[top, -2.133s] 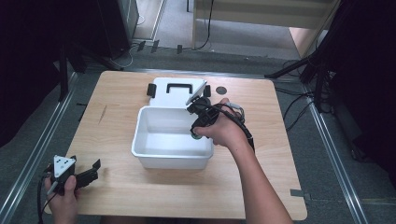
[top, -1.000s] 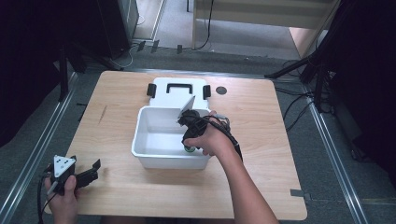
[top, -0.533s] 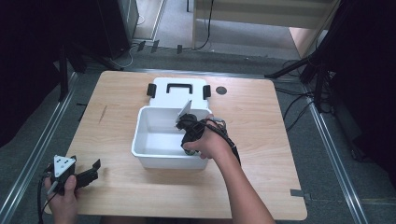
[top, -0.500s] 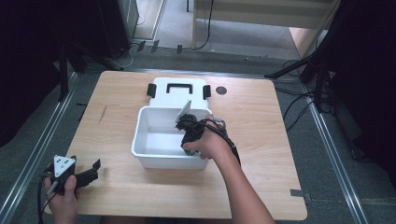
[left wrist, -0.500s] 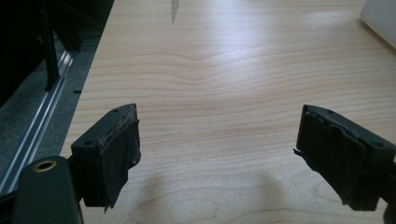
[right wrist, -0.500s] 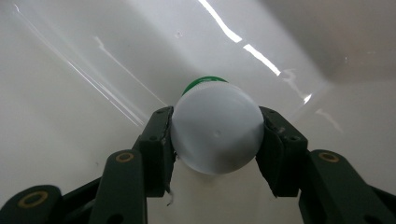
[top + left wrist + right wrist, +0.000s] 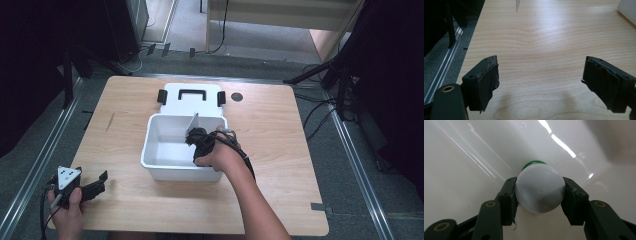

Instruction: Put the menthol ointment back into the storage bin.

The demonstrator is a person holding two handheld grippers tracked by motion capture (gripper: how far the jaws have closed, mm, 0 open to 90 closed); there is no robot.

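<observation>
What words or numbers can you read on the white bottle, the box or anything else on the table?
None can be read in these pictures.
White bottle with a green part behind it, gripped in the right tongs: its rounded end is plain, no label in sight.
White box: bare walls, only glare.
White lid with black handle: no print visible.
Left tongs, open over the wooden table: no markings to read.

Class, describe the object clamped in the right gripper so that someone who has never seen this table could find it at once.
Start at the wooden table and find the white bin at its middle, in front of the flat white lid. Inside it, the right gripper clamps a small round white bottle with a green cap, the one coloured thing in the bin.
</observation>
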